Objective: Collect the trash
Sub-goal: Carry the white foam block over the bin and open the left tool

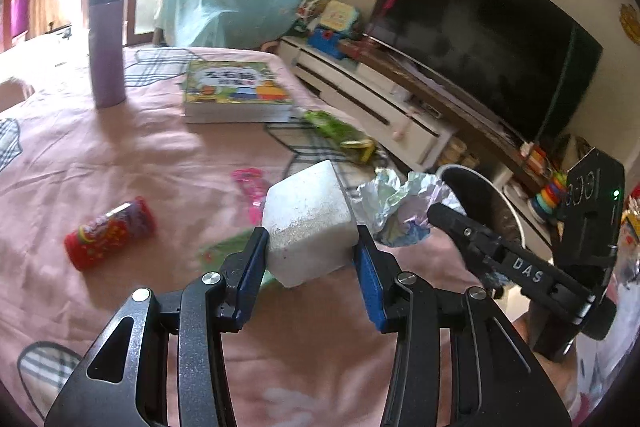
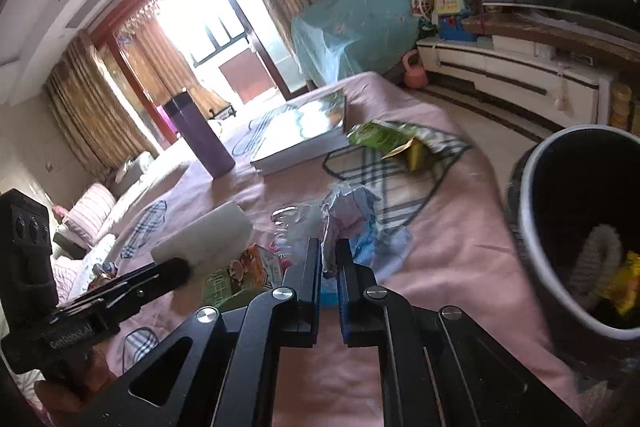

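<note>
My left gripper (image 1: 310, 251) is shut on a white foam block (image 1: 310, 223) and holds it above the pink tablecloth (image 1: 120, 155). The block also shows in the right wrist view (image 2: 208, 237). My right gripper (image 2: 329, 259) is shut on a crumpled silvery wrapper (image 2: 350, 213), which also shows in the left wrist view (image 1: 394, 205). A dark trash bin (image 2: 528, 227) with a white rim stands at the table's right edge, holding a yellow wrapper (image 2: 624, 279). A green snack wrapper (image 1: 340, 131), a red candy tube (image 1: 110, 233) and a pink wrapper (image 1: 250, 187) lie on the cloth.
A purple flask (image 1: 105, 43) and a children's book (image 1: 234, 91) stand at the back of the table. A green printed packet (image 2: 236, 277) lies under the grippers. A TV (image 1: 480, 31) on a white cabinet (image 1: 360, 87) runs along the right.
</note>
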The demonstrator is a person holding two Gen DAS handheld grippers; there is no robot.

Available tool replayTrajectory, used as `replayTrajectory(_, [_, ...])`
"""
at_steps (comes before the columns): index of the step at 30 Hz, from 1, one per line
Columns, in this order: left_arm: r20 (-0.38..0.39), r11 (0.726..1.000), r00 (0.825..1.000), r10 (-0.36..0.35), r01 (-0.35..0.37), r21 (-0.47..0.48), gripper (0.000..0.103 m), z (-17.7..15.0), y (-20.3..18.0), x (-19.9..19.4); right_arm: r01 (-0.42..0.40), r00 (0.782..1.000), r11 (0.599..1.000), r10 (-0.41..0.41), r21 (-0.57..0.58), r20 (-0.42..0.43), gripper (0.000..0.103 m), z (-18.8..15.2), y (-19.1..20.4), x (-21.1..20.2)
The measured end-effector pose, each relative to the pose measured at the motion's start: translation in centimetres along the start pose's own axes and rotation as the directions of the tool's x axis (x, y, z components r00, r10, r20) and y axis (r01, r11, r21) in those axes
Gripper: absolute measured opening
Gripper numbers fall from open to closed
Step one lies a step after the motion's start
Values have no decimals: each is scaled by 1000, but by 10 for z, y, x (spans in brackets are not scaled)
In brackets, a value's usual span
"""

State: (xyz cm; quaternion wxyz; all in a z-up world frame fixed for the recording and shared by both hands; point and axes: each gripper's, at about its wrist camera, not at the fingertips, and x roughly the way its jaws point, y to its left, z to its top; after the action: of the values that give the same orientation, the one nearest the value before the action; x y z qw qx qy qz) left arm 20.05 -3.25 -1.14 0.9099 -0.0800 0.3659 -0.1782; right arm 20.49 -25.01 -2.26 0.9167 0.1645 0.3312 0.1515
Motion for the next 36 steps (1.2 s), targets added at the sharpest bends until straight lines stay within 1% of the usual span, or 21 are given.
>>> replayTrajectory(7, [-12,997,999,-50,51,56,42,-8,-40,4,36,998,999,-37,26,47,7,-1,-24,-41])
replayTrajectory(14, [-19,985,995,-99,100,141,42,-10,-87,9,86,991,993,-93,75,93,7,-4,-55,-73])
replayTrajectory(17, [-31,980,993,-114,118,161,42,-12,-102,14,111,987,989,-121,103,107,7,-6,-71,-86])
replayTrajectory(25, [-57,964,989,-137,147,220,42,-14,-144,32,172,973,973,-192,155,127,7,-8,-108,-110])
replayTrajectory(30, [-71,954,987,-143,157,257,42,-12,-167,45,188,967,965,-214,183,138,7,-8,-126,-119])
replayTrajectory(36, [-85,944,986,-142,161,287,42,-9,-184,60,204,962,958,-234,200,141,7,-7,-142,-127])
